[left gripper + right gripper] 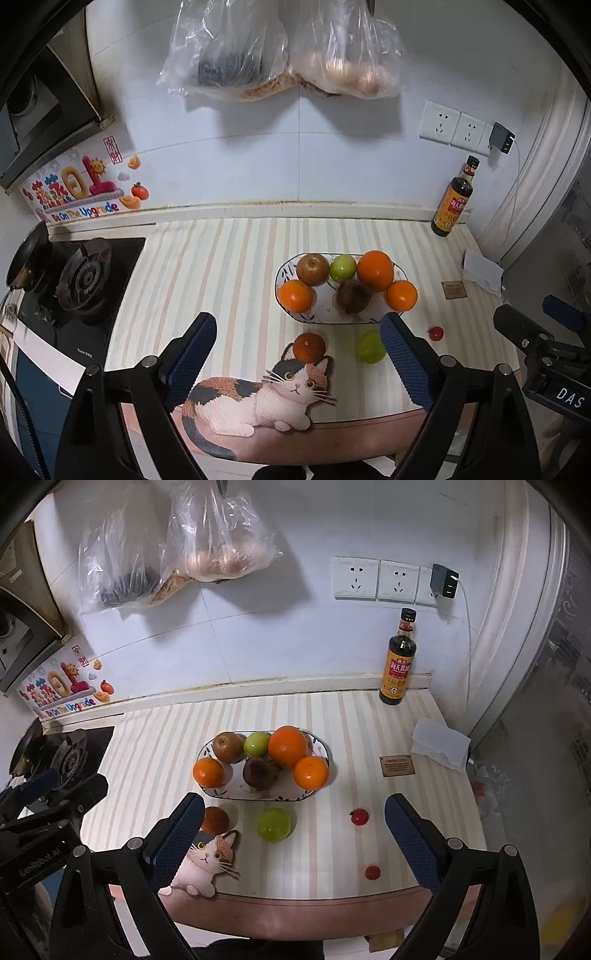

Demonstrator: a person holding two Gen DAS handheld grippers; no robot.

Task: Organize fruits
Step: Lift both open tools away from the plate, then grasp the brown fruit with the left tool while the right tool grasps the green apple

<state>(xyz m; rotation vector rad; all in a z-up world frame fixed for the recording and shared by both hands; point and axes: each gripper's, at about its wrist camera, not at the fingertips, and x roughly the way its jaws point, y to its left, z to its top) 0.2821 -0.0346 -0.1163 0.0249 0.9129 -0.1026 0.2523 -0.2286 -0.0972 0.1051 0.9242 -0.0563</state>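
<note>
A white patterned plate (321, 320) (258, 797) on the striped counter holds three oranges, a brown apple (312, 269), a green apple (342, 268) and a dark fruit (352, 296). In front of it lie a loose orange (309, 347) (216, 819), a green fruit (369, 347) (274, 824) and a small red tomato (436, 333) (359, 816). A second tomato (372, 872) sits nearer the edge. My left gripper (299, 324) hovers open above the loose orange. My right gripper (294, 805) is open over the green fruit. Neither holds anything.
A dark sauce bottle (398, 664) stands at the back right, near a tissue (439, 742) and a brown card (397, 765). A gas stove (83, 280) with a pan lies to the left. Plastic bags (280, 48) hang on the wall. A cat mat (258, 398) covers the front edge.
</note>
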